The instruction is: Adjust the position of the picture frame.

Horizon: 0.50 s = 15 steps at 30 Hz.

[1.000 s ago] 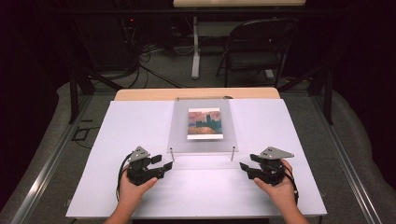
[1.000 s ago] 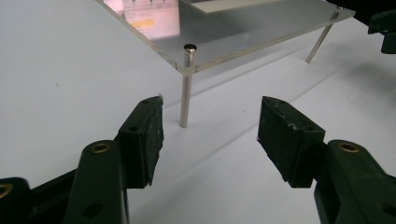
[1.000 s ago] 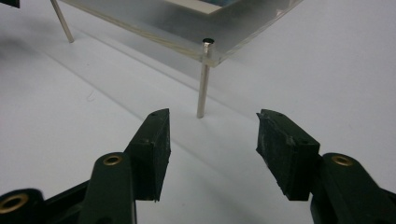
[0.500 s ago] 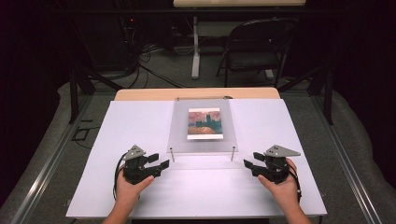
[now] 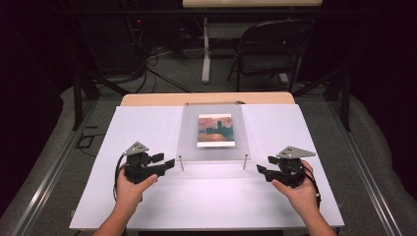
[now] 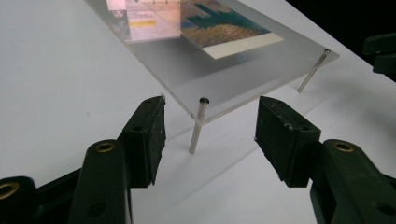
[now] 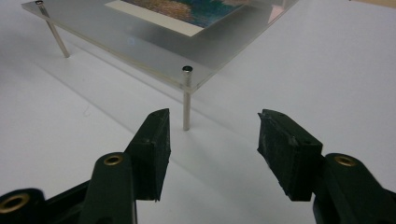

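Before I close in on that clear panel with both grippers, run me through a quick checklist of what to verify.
1. left gripper open: ok.
2. right gripper open: ok.
3. Left front metal leg of the acrylic panel lined up between the left jaws: ok.
4. Right front metal leg lined up between the right jaws: roughly, it sits nearer one jaw.
5. Printed picture lying flat on the panel: ok.
6. Legs fixed firmly: cannot tell.

The table (image 5: 147,128) is covered in smooth, matt white sheet, with bare wood along its far edge. On it stands a clear, glossy plastic plate (image 6: 243,79) on thin shiny metal legs (image 7: 186,100). A printed paper picture (image 5: 215,130) lies on the plate. The gripper jaws look matt black plastic with rough-edged pads and brass-coloured rivets.
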{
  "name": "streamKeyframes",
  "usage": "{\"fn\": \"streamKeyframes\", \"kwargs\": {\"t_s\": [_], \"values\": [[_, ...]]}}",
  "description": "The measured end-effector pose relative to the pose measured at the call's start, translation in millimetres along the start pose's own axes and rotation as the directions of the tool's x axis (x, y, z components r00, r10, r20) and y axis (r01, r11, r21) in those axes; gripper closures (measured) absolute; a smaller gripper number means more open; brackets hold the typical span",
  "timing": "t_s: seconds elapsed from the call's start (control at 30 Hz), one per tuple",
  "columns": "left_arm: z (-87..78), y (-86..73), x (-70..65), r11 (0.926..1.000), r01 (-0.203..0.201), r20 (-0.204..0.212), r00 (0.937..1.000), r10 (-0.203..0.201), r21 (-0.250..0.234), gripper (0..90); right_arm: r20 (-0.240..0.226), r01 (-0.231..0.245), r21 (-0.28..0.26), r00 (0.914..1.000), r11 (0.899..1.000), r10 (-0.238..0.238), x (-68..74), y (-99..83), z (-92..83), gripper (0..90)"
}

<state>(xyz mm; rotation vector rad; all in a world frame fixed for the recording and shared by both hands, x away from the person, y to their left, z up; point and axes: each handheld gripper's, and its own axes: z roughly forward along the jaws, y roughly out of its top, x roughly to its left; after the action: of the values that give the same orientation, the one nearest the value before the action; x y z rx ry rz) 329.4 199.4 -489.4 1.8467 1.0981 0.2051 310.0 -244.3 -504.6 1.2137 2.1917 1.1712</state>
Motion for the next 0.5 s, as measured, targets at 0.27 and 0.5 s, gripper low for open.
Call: {"fn": "streamKeyframes", "kwargs": {"t_s": [0.27, 0.5], "values": [[11.8, 20.9, 5.3, 0.9996, 0.002, 0.008, 1.0, -0.002, 0.028, 42.8, -0.06, -0.066, 0.058, 0.9958, 0.996, 0.07, -21.6, 19.9, 11.2, 44.6], [18.3, 51.4, 18.6, 0.9982, 0.049, -0.018, 0.9987, -0.048, 0.036, 41.1, -0.053, -0.036, 0.101, 0.9978, 0.994, 0.041, -33.5, 48.6, 20.5, 43.5]]}}
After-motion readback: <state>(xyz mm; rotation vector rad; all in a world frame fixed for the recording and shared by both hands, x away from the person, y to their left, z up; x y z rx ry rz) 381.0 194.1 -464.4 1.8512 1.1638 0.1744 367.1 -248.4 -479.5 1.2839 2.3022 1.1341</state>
